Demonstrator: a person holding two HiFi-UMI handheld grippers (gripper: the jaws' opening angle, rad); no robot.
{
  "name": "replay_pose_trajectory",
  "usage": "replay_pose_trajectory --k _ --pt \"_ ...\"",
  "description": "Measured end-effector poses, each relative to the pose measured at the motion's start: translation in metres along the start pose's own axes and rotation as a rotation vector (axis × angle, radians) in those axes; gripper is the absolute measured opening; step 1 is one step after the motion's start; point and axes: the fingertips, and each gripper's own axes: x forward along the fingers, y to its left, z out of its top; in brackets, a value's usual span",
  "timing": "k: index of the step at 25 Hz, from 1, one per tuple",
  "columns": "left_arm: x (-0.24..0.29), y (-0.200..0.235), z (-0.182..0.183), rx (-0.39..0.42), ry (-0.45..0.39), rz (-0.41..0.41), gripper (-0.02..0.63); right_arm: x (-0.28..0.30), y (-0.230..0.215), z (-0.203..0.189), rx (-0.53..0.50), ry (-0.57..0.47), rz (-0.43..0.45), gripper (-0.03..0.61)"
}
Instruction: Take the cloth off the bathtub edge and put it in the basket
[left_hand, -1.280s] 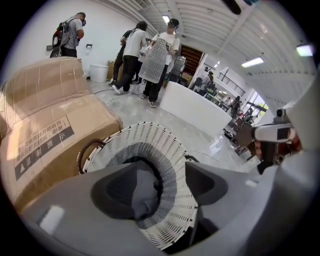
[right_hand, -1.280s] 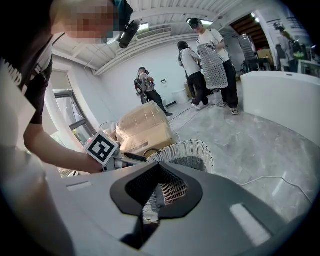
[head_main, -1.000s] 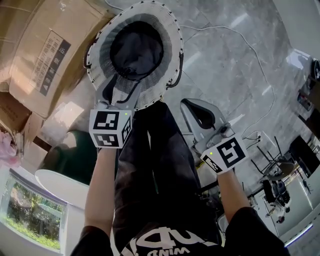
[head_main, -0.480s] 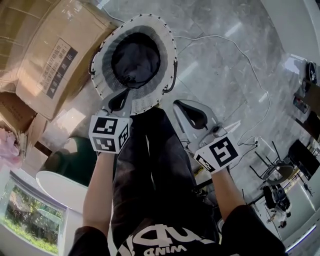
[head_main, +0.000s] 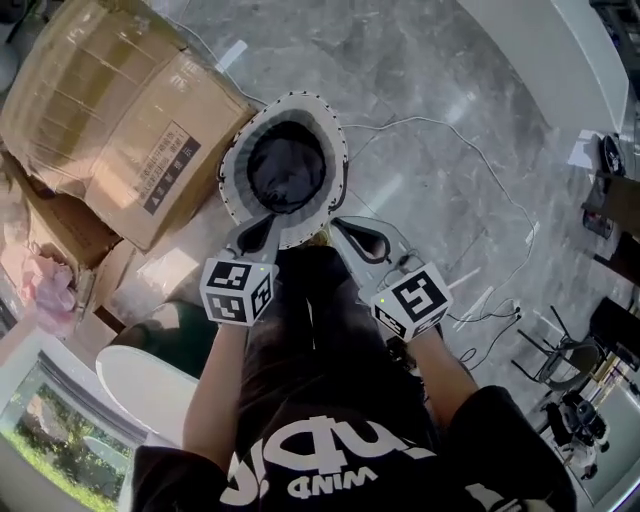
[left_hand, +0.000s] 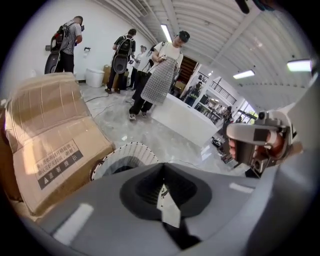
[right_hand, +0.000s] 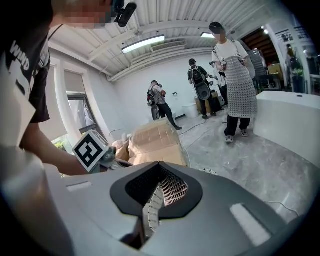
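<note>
**Cloth: dark, in basket, both tools at the near rim**

Item: cloth (head_main: 287, 172).

Location: down in the hollow of the basket (head_main: 232, 170), just beyond both tools and touched by neither.
- Left tool (head_main: 256, 232): at the near rim, left side.
- Right tool (head_main: 352, 230): at the near rim, right side.
- Cloth ahead of the pair, roughly midway between them.

Appearance: dark grey to black, crumpled in a loose heap, covering the basket's bottom. No pattern to be made out.

Basket: round, with a pale woven wall flaring outward and dark stitching along the edge. Seen over grey marbled floor (head_main: 450, 130), close beside a cardboard box (head_main: 120, 130).

Left tool, state: closed tight, with a thin pale strip pinched in the gap, apparently the basket's rim.

Right tool, state: closed on a pale woven strip of the basket's rim, with the weave plain in the right gripper view.
</note>
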Motion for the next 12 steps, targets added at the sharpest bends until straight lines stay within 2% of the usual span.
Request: replay_pose_trajectory --k 7,12 --pt "-0.083 -0.035 0.061 0.009 -0.117 -0.017 -0.003 -0.028 0.049 0.059 -0.068 -0.064 0.029 0.009" --pt "-0.132 -0.063 0.101 0.080 -0.194 -0.048 -0.003 -0.051 0.077 0.092 -0.132 -0.112 0.050 0.009"
